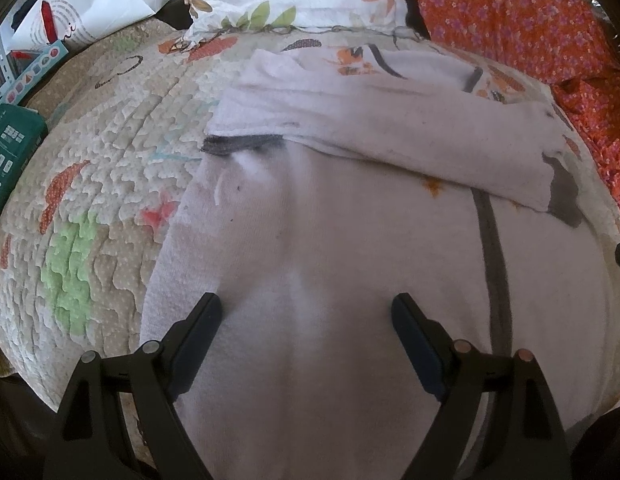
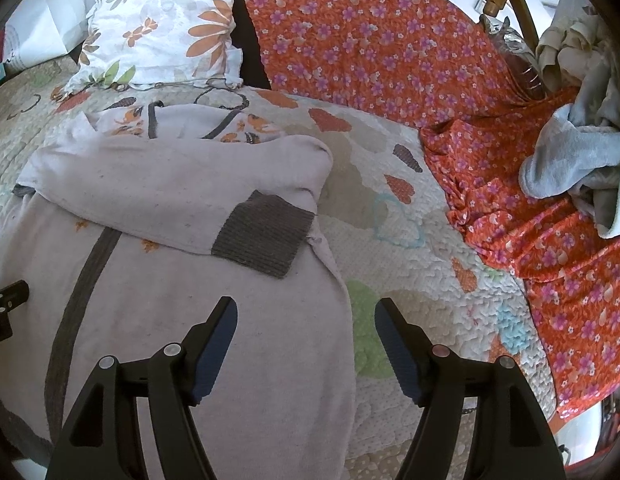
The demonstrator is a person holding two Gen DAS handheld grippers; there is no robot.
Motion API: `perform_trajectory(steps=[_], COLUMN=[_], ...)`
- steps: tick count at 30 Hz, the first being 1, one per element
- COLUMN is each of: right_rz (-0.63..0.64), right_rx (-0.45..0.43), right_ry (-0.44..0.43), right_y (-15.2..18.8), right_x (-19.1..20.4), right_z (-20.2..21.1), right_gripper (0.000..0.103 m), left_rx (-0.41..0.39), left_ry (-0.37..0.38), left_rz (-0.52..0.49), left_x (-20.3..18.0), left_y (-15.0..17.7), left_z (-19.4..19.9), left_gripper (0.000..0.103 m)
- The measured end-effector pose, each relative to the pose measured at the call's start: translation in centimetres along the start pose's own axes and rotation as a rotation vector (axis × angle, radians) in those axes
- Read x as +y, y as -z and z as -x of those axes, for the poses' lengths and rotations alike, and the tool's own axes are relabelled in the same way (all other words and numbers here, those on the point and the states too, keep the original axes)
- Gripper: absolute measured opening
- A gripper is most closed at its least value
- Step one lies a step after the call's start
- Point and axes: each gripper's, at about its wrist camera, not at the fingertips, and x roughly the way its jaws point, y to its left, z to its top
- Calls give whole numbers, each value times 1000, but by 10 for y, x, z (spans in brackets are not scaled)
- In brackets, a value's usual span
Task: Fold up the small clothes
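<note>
A pale lilac long-sleeved top with grey trim (image 1: pixel 330 248) lies flat on the quilted bedspread (image 1: pixel 89 184). One sleeve is folded across its body, ending in a grey ribbed cuff (image 2: pixel 263 234). My left gripper (image 1: pixel 305 312) is open and empty, hovering over the lower left part of the top. My right gripper (image 2: pixel 305 316) is open and empty over the top's (image 2: pixel 189 312) right edge, with its right finger above the quilt (image 2: pixel 410 248).
A floral pillow (image 2: pixel 161 28) lies at the head of the bed. An orange floral cloth (image 2: pixel 390 56) covers the right side, with a heap of pale clothes (image 2: pixel 582 152) on it. A green box (image 1: pixel 9 152) and white bag (image 1: pixel 93 4) sit at far left.
</note>
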Motion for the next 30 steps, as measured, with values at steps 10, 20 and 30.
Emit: perform_trajectory(steps=[10,20,30], right_rz=[0,32,31], right_rx=[24,46,65], right_ry=[-1,-13,-32], right_y=[4,7,9], right_x=[4,16,18], right_z=[-8,-16,-20], right_gripper=[77,77,78], left_rx=[-76,-92,-110], left_ry=[-13,-11,-9], left_rz=[-38,-22,-25], left_x=[-11,-8,-11], left_y=[0,0,0], left_z=[21,28,34], left_gripper=[86,86,86])
